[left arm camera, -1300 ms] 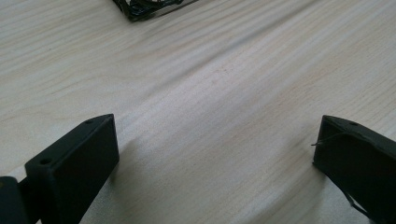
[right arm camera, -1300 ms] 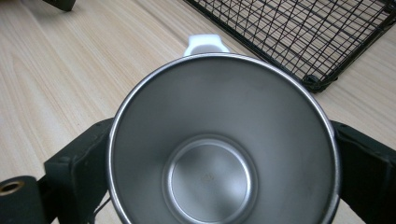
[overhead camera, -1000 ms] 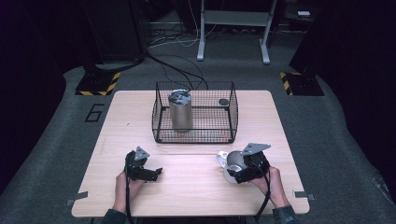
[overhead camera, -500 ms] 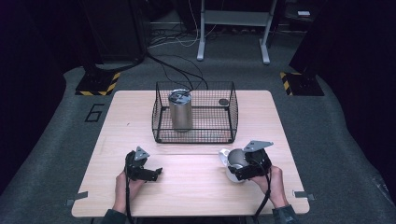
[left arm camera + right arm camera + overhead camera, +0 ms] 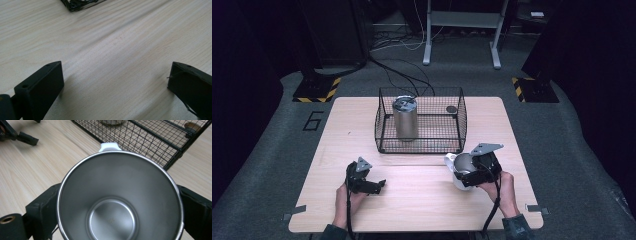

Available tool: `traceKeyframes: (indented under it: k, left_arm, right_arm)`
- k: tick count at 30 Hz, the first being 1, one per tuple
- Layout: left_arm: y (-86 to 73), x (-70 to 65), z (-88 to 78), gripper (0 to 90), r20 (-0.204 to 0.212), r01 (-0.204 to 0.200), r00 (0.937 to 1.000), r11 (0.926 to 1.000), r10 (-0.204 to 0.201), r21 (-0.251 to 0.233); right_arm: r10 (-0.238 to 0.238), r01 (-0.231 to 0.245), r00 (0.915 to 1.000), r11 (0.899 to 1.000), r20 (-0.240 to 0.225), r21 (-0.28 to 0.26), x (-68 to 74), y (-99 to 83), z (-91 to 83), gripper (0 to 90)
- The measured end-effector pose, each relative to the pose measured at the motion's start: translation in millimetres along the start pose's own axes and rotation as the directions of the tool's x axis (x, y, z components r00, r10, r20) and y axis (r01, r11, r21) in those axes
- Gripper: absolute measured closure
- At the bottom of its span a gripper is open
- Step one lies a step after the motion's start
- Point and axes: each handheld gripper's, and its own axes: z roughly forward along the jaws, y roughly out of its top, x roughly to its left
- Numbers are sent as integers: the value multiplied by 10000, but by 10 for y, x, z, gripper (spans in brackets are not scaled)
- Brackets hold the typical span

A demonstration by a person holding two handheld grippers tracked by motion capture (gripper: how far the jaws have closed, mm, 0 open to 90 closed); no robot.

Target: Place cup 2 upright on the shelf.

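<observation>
Shifted slightly closer to the wire basket: right hand-held gripper, clamped around steel mug, apparently just off the surface. Left hand-held gripper open, empty. Mug grasped; basket placement remaining.

You had one camera looking down across the table, and two riding close, both catching the wire basket.
</observation>
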Motion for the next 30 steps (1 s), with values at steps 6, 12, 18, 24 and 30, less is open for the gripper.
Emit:
traceKeyframes:
  k: [6, 12, 18, 24, 30]
  left_arm:
    - [1, 6, -5, 2, 10, -87, 10000, 9999, 87, 69]
    - [-2, 3, 0, 2, -37, -71, 10000, 10000, 71, 0]
    - [-2, 2, 0, 3, -38, -69, 10000, 10000, 69, -4]
    - [-2, 3, 0, 3, -43, -77, 10000, 10000, 77, -4]
    - [-2, 1, 1, 2, -47, -18, 10000, 10000, 18, -5]
  right_arm:
    - [-51, 50, 10000, 9999, -56, -106, -5, 81, -1, 57]
    - [198, -198, 9998, 9996, -7, -222, -45, 171, -11, 57]
    - [201, -203, 9998, 9991, -45, -375, -52, 287, -60, 56]
    - [280, -280, 9996, 9981, -20, -542, -82, 383, -85, 56]
    - [270, -271, 9996, 9981, -24, -561, -89, 537, -106, 56]
